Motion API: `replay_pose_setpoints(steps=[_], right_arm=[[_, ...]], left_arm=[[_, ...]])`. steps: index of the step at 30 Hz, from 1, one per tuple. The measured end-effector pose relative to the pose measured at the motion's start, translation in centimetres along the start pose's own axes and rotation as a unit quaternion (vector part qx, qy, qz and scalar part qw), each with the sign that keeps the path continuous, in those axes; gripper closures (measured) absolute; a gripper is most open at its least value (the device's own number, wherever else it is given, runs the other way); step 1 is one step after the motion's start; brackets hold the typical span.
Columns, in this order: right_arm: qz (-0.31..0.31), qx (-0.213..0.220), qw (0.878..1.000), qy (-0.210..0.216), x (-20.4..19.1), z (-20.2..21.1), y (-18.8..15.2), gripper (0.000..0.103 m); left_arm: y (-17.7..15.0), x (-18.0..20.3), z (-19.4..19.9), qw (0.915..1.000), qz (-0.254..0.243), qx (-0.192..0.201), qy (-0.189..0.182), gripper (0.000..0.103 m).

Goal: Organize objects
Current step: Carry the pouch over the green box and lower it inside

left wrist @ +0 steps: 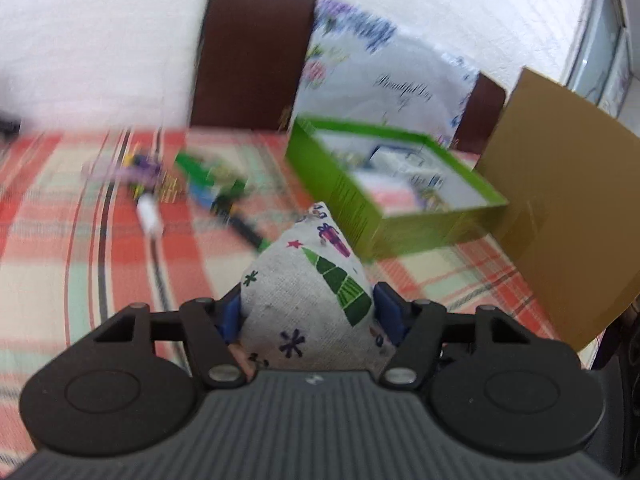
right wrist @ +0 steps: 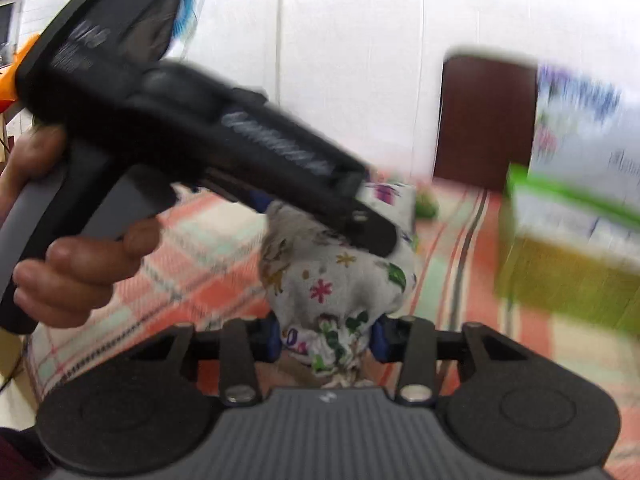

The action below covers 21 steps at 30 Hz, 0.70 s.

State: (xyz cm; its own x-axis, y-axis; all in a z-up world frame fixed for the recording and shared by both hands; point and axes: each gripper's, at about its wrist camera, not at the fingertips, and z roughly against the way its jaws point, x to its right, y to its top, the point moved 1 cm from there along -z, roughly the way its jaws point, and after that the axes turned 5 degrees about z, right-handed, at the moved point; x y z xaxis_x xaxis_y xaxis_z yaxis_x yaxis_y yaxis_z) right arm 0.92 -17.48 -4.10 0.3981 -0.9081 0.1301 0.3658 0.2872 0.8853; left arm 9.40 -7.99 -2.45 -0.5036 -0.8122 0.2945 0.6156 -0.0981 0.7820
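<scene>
Judging by the toys [left wrist: 188, 184] scattered at ten o'clock on the plaid surface [left wrist: 80, 248], sorting is only partly done; the green box [left wrist: 352, 196] at one o'clock already holds some items. Both tools clench one printed fabric pouch [left wrist: 316, 292] between them: left tool [left wrist: 308, 316] at one end, right tool [right wrist: 324, 340] at the other, above the surface.

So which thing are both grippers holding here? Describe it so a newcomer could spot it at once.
Start at the plaid tablecloth with the green box at its right. Just in front of that box, held above the cloth, is a pouch, clamped by the left gripper and the right gripper. It is the only soft fabric item: pale linen printed with a green Christmas tree, stars and gifts.
</scene>
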Motion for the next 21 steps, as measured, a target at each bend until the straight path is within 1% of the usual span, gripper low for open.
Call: replay_pose_setpoints(steps=[2,5,9,10,11,15,18,19,20,21], right_arm=[[0.003,0.033,0.999,-0.03,1.0,0.9,1.0,0.066],[-0.016,0.069,0.995,-0.067,4.1,1.8,2.2,0.066],[-0.032,0.092,0.988,-0.118,8.7,1.6,3.0,0.066],[-0.04,0.094,0.986,-0.128,9.9,1.4,3.0,0.066],[-0.049,0.095,0.985,-0.139,11.1,1.2,3.0,0.066],[-0.088,0.087,0.977,-0.176,16.0,0.3,2.2,0.067],[-0.121,0.074,0.968,-0.207,19.1,-0.3,1.0,0.066],[-0.131,0.065,0.964,-0.223,20.0,-0.6,0.6,0.064],[-0.139,0.048,0.958,-0.246,20.8,-1.1,0.1,0.059],[-0.145,0.023,0.951,-0.272,21.6,-1.7,-0.4,0.044]], left_arm=[[2.1,2.0,0.1,0.9994,-0.024,0.025,-0.004,0.036],[5.4,4.6,-1.1,0.9976,-0.049,0.042,-0.026,0.036],[9.0,8.5,-4.8,0.9934,-0.096,0.05,-0.036,0.036],[9.4,9.5,-6.0,0.9921,-0.109,0.051,-0.037,0.036],[10.0,10.3,-7.2,0.9908,-0.119,0.051,-0.037,0.036],[11.7,13.1,-12.2,0.989,-0.135,0.036,-0.048,0.036],[11.9,15.1,-15.3,0.9868,-0.151,0.02,-0.055,0.036],[11.8,15.7,-16.1,0.9862,-0.155,0.014,-0.057,0.035],[11.6,16.1,-17.1,0.9859,-0.158,0.007,-0.054,0.034],[11.3,16.5,-18.1,0.9861,-0.16,-0.001,-0.043,0.033]])
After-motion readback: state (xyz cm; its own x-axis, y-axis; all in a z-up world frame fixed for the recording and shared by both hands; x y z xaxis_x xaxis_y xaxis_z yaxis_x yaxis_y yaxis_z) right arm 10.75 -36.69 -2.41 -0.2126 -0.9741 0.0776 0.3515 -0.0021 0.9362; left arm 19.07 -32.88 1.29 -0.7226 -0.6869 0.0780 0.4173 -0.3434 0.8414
